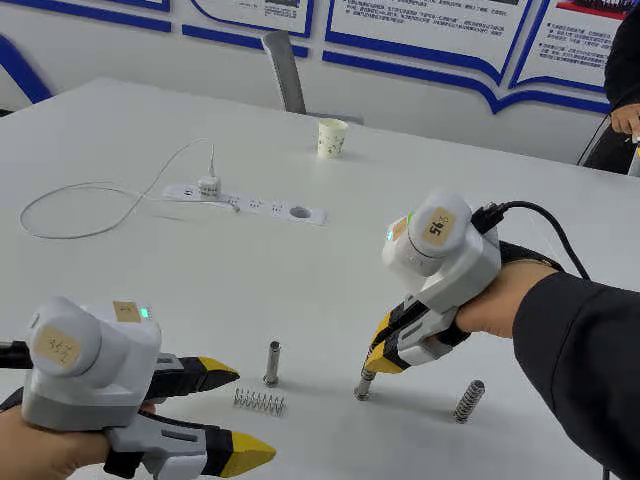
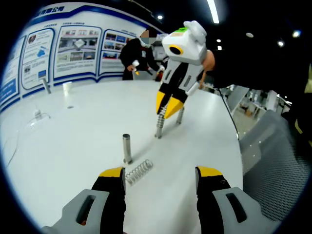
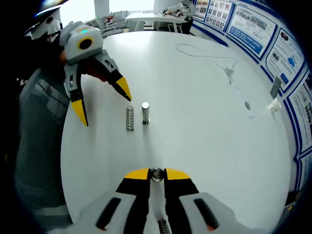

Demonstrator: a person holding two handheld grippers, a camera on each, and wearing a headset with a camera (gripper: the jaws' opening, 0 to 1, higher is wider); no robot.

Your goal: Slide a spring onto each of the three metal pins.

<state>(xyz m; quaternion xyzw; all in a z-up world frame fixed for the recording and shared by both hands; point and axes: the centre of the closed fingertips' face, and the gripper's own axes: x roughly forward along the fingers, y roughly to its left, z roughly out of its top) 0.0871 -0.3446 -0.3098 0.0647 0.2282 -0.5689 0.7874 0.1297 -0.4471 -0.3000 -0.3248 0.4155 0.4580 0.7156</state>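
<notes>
A bare metal pin point(image 1: 272, 362) point(image 2: 126, 148) point(image 3: 145, 112) stands upright on the white table point(image 1: 300, 270). A loose spring point(image 1: 259, 401) point(image 2: 139, 171) point(image 3: 129, 118) lies beside it. My left gripper point(image 1: 235, 412) point(image 2: 161, 173) point(image 3: 102, 102) is open just short of that spring, touching nothing. My right gripper point(image 1: 380, 358) point(image 2: 169, 108) point(image 3: 156, 174) points down and is shut on a spring point(image 2: 160, 114) at the top of a second pin point(image 1: 364, 386) point(image 2: 158, 130). To the right of it stands a third pin point(image 1: 468, 400) point(image 2: 180, 115) wrapped in a spring.
A white power strip point(image 1: 245, 202) with a looping cable lies mid-table, and a paper cup point(image 1: 332, 137) stands further back near a chair point(image 1: 285, 70). A person point(image 2: 139, 56) stands at the table's far side.
</notes>
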